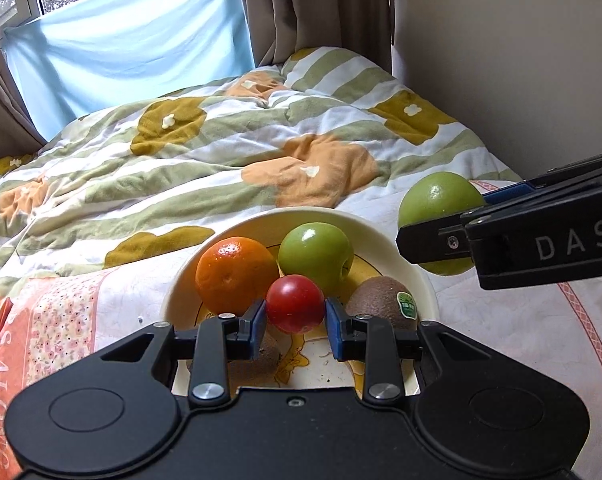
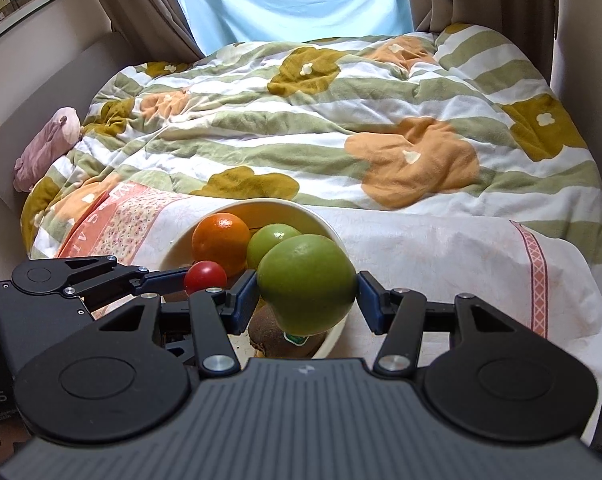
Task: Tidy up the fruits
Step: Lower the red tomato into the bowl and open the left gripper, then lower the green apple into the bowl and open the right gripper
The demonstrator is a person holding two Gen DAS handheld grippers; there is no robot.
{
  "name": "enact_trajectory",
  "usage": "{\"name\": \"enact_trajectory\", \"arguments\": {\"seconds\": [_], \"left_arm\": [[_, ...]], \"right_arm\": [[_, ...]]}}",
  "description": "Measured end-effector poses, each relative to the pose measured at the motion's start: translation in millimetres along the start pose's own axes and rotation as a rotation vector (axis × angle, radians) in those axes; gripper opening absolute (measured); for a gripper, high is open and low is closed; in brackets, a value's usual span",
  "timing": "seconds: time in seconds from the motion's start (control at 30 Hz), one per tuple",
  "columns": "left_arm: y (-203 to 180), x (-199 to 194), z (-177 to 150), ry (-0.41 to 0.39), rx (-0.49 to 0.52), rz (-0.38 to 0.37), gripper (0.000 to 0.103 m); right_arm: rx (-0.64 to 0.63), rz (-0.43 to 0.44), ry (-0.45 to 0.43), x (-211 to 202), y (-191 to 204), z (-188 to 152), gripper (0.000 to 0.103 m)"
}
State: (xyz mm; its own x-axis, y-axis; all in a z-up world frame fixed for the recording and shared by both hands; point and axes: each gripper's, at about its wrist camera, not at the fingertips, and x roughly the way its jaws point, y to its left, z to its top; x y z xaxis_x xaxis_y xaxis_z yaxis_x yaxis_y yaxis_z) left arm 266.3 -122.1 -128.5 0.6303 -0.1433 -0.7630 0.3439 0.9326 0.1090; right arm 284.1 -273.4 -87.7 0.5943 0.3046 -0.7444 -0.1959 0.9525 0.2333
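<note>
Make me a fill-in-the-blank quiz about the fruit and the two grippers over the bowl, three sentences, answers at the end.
1. The left gripper holds a small ____ fruit between its fingers.
2. The right gripper holds a large fruit whose colour is ____.
3. In the bowl, the fruit with a green sticker is the ____.

Missing words: red; green; kiwi
</note>
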Motion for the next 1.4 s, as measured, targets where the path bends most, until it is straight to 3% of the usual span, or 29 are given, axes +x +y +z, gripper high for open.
{"name": "enact_trajectory", "arguments": {"seconds": [0.33,0.4,0.5,0.57,0.6,1.17,1.4], "left_arm": [[-2,27,2,0.069,0.004,-0.02,0.036],[-1,27,1,0.065,0.003,-0.017,0.04],[0,22,3,0.048,0.0,0.003,0.065],[2,16,4,0.022,-0.004,0.022,0.094],[5,12,4,0.009,-0.017,0.009,0.098],[40,-67,-18,-0.063,-0.043,0.024,0.099],[62,-88,-35,-0.071,-0.028,0.019,0.099]], "right_arm": [[-0.003,0.022,0.03,17,-8,4,0.068],[-0.002,0.02,0.029,17,-8,4,0.068],[0.001,0.018,0.027,18,-9,5,0.068],[-0.001,0.019,0.026,18,-9,5,0.068],[-0.003,0.019,0.025,18,-10,5,0.068],[0.012,-0.008,-0.034,-27,31,-8,0.068],[0.028,-0.031,-0.008,-22,61,-24,0.068]]}}
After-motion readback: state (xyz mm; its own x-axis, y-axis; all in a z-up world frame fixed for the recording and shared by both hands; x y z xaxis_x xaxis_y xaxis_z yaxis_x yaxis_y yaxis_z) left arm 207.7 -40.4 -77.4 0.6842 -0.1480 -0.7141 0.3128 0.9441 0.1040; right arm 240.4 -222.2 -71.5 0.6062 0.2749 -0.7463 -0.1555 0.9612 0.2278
